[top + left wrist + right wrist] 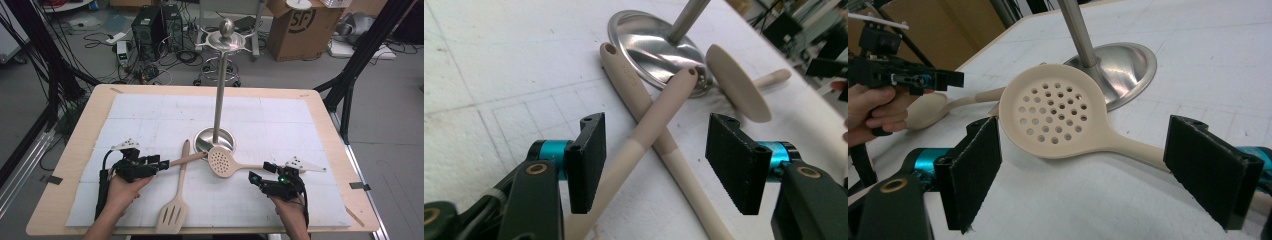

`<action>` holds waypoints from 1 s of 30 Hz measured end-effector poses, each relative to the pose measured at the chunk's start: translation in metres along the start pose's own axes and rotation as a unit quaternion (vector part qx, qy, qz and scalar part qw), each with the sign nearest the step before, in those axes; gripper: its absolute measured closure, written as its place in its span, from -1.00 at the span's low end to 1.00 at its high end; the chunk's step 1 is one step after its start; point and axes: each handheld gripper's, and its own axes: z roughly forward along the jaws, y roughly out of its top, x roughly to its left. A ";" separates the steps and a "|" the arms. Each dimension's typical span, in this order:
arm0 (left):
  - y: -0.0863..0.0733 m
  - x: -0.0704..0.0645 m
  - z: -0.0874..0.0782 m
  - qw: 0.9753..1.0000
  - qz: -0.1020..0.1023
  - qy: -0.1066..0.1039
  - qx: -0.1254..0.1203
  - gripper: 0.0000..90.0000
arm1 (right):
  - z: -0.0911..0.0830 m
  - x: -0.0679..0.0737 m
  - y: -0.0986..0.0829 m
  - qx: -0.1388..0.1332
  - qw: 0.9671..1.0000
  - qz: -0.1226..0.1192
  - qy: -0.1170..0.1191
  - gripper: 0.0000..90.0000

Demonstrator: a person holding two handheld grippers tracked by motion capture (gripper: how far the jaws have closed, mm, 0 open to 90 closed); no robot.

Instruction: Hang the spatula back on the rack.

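A steel stand, its round base (202, 139) on the white mat, carries a tall pole with hooks on top (226, 40). A cream perforated skimmer (220, 161) leans on the base, its handle running right. My right gripper (260, 173) is open astride that handle (1143, 150), touching nothing. A cream spoon handle (187, 159) points at the base and crosses over a slotted spatula (172, 215). My left gripper (162, 164) is open with the spoon handle (664, 107) between its jaws, not pinched. The spatula handle (624, 70) lies underneath. The spoon bowl (923, 110) sits below the left gripper (913, 77).
The mat (150, 110) covers a wooden table (85, 125). Beyond the far edge stand computer towers (155, 25), cables and a cardboard box (300, 25) on the floor. Black frame legs (350, 75) rise at both sides.
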 end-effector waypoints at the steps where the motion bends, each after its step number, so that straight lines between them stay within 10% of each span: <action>1: 0.003 0.001 0.001 1.000 -0.001 -0.002 0.008 -0.04 | 0.000 0.000 0.000 -0.001 1.000 0.000 0.000 -0.67; 17: 0.001 0.015 0.022 0.995 -0.023 -0.007 0.092 0.07 | -0.001 -0.001 0.001 -0.002 1.000 0.000 0.001 -0.67; 30: -0.003 0.004 0.029 0.990 0.070 0.047 0.109 0.22 | -0.001 0.000 0.001 -0.002 1.000 -0.001 0.003 -0.67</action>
